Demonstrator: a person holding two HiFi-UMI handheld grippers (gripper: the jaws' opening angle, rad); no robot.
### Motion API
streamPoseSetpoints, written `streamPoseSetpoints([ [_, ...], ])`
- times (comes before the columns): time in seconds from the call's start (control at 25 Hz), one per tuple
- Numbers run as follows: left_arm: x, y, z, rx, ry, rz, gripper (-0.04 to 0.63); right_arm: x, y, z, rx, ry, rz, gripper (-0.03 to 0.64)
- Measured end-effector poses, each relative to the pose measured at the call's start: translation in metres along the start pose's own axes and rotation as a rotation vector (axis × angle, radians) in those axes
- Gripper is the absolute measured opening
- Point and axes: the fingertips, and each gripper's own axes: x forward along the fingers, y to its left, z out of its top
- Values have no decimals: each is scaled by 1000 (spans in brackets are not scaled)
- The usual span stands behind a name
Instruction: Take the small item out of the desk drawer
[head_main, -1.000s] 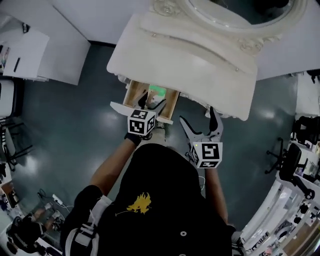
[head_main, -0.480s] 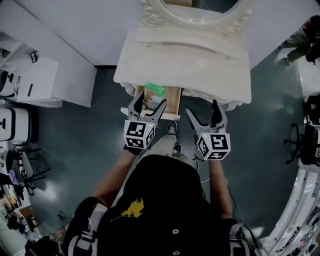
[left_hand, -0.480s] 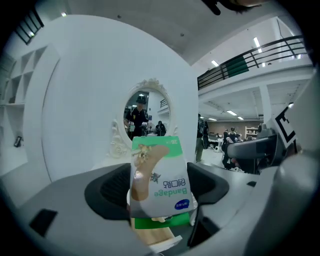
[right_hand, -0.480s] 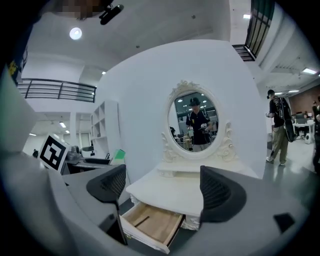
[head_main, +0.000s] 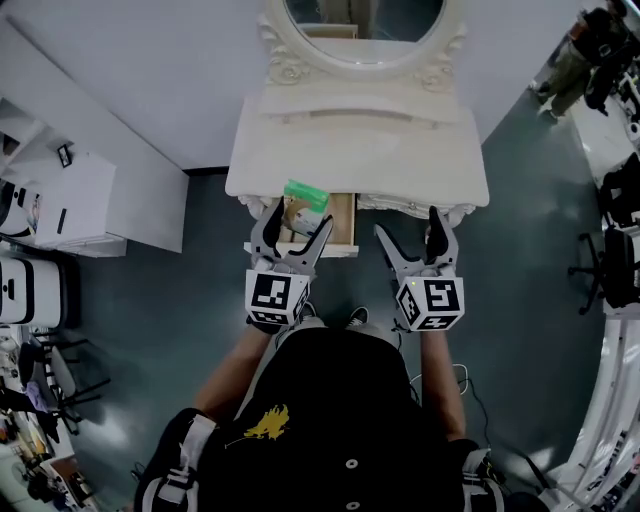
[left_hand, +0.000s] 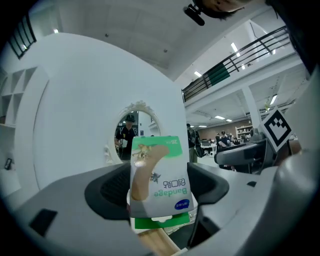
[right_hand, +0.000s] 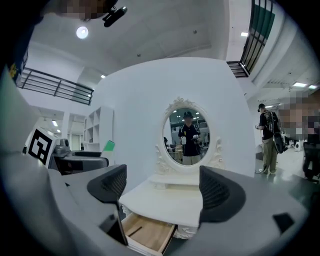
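Note:
A small green-and-white bandage box (left_hand: 160, 180) stands upside down between the pads (left_hand: 107, 192) of my left gripper (left_hand: 157, 190), which is shut on it. Seen from the head, the box (head_main: 305, 193) is held by the left gripper (head_main: 292, 228) above the open wooden drawer (head_main: 342, 222) of the white dressing table (head_main: 360, 150). My right gripper (head_main: 413, 235) hangs open to the right of the drawer; its jaws have just been closing a little, with nothing between them. The right gripper view shows the open drawer (right_hand: 147, 232) below its gripper (right_hand: 162, 192).
An oval mirror (head_main: 365, 15) stands at the back of the dressing table. A white cabinet (head_main: 60, 200) is on the floor at the left, office chairs (head_main: 600, 270) at the right. A person (right_hand: 270, 140) stands to the right of the table.
Both grippers have risen in front of the table. The left one has lifted the bandage box up out of the drawer. The right gripper's jaws narrowed slightly.

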Motion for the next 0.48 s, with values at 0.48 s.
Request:
streamPoseSetpoints([
  [0.48,-2,17,51,6,-111,-74,356,8,37,25,-62,-16,-35,462],
])
